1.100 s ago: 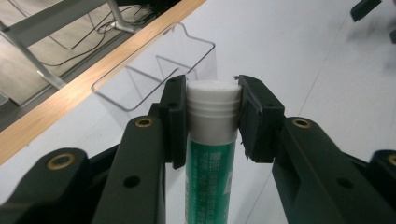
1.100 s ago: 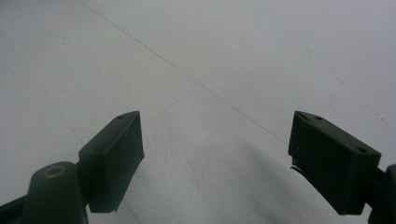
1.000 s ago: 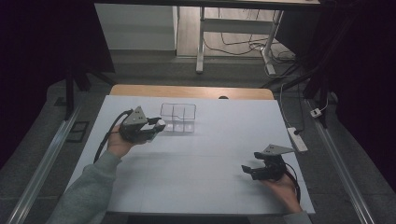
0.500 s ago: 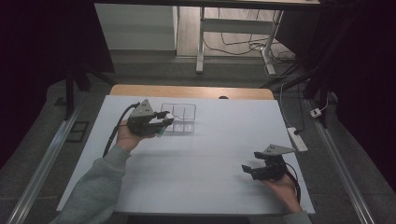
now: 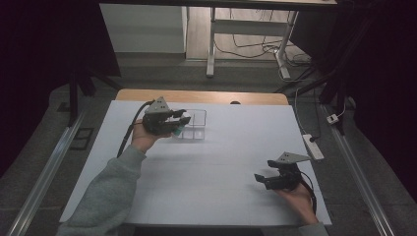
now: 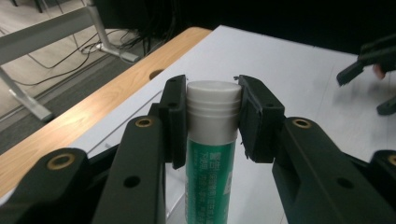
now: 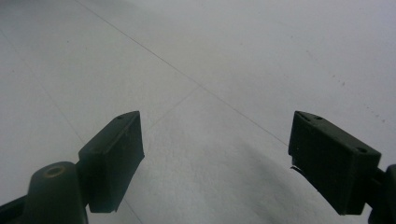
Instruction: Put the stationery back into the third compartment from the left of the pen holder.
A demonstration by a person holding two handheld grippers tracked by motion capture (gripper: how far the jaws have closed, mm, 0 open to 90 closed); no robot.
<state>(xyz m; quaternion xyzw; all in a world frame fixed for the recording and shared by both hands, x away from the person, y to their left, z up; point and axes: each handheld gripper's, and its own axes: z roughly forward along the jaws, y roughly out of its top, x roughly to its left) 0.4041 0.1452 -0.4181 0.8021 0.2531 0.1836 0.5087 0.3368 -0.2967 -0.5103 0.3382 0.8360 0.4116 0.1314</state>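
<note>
The left gripper [image 6: 212, 116] is clamped on a glue stick [image 6: 211, 154], its two black pads pressing the ribbed white cap from either side while the green printed barrel hangs down between the jaw arms. In the high view the left gripper [image 5: 178, 120] holds the stick over the near-left corner of a clear compartmented tray [image 5: 194, 125], which sits toward eleven o'clock on the counter [image 5: 221, 162]. The step in hand looks like setting the stick into one of the tray's cells; which cell lies under it cannot be told from here. To do it well, the grip should stay square on the cap, since a cap is a separate piece and may slip off the barrel if the stick is swung or twisted. Lowering it straight and slowly, with the barrel in line with the cell walls, should keep the rounded plastic from catching on the thin transparent dividers. The tray looks light and rigid, so a nudge could slide it across the smooth white sheet that covers the counter; a wooden edge shows at twelve o'clock. The right gripper [image 5: 268, 179] rests toward five o'clock, jaws spread wide and empty, matt black pads [image 7: 114, 158] above the faintly creased sheet.
</note>
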